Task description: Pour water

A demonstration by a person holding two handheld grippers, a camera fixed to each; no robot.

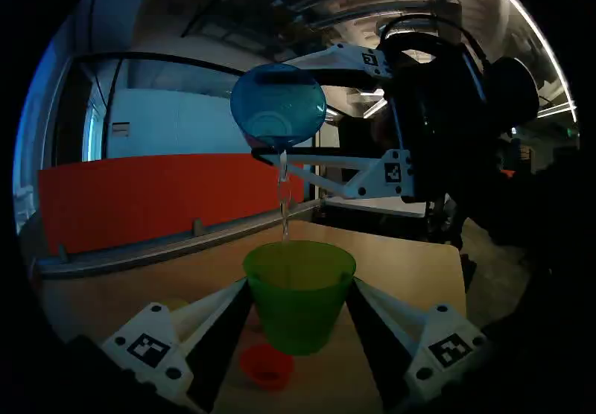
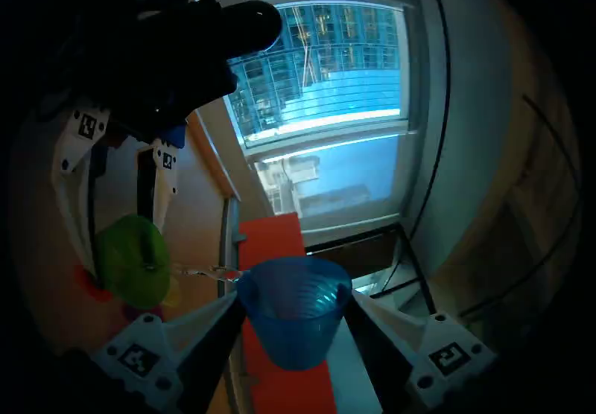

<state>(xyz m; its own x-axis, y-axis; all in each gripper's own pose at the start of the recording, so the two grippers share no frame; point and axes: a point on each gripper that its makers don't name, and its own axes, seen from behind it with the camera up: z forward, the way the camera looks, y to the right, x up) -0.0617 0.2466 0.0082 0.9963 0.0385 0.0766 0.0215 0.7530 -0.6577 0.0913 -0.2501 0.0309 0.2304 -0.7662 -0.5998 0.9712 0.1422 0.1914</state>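
Note:
In the left gripper view my left gripper (image 1: 299, 302) is shut on a green cup (image 1: 299, 295), held upright above the wooden table (image 1: 402, 265). Above it a blue cup (image 1: 277, 106) is tipped on its side in the right gripper (image 1: 298, 109), and a thin stream of water (image 1: 284, 205) falls from its rim into the green cup. In the right gripper view my right gripper (image 2: 294, 317) is shut on the blue cup (image 2: 293, 310). A stream of water (image 2: 201, 271) runs from it to the green cup (image 2: 132, 260), which the left gripper (image 2: 123, 213) holds.
A small red cup (image 1: 267, 365) lies on the table below the green cup, with a yellowish object (image 1: 173, 304) beside the left finger. An orange panel (image 1: 149, 190) and a metal rail (image 1: 171, 243) border the table's far side. A large window (image 2: 328, 101) faces the right gripper.

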